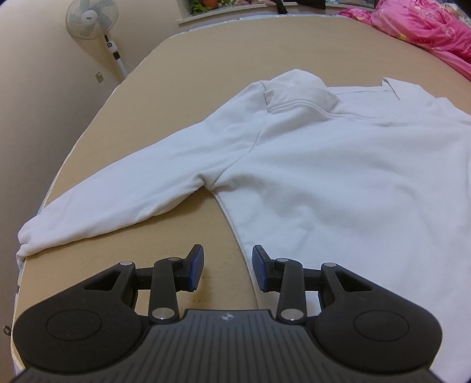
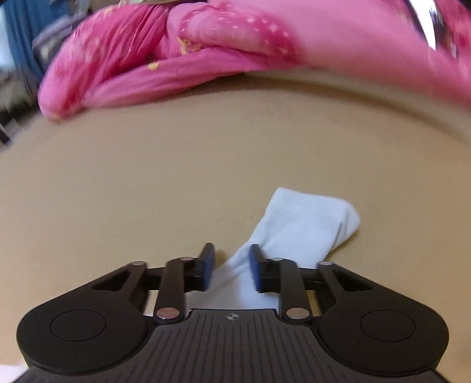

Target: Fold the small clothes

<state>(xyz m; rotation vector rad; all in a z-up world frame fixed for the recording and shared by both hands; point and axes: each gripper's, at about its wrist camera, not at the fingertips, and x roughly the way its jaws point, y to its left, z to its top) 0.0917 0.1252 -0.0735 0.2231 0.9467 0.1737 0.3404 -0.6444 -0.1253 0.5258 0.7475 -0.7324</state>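
Sweatshirt (image 1: 338, 176) fabric, white and long-sleeved, lies spread flat on the tan bench (image 1: 206, 73) in front of your left hand-held gripper (image 1: 228, 268). Its collar (image 1: 300, 97) sits at the far side, and one sleeve (image 1: 112, 203) stretches out toward the left edge of the bench, the cuff ending right at that edge. The side seam of the body runs down toward your left gripper, and the hem edge passes just under its right finger. Your left hand-held gripper hangs over the bare bench between sleeve and body with its jaws apart and nothing clamped between the blue pads (image 1: 197, 265).

In your right wrist view, a small white sock (image 2: 297, 232) lies on the same tan surface, its far end folded over on itself and its near end running back between the fingers of your right hand-held gripper (image 2: 231, 266). The jaws there stand narrowly apart, a gap shows on each side of the fabric, and the pads are not pressing on the sock.

Beyond the sock, a crumpled pink quilt (image 2: 182, 59) with a yellow pattern is heaped along the far edge; it looks blurred. In the left view a white pedestal fan (image 1: 92, 20) stands past the bench's far left corner.
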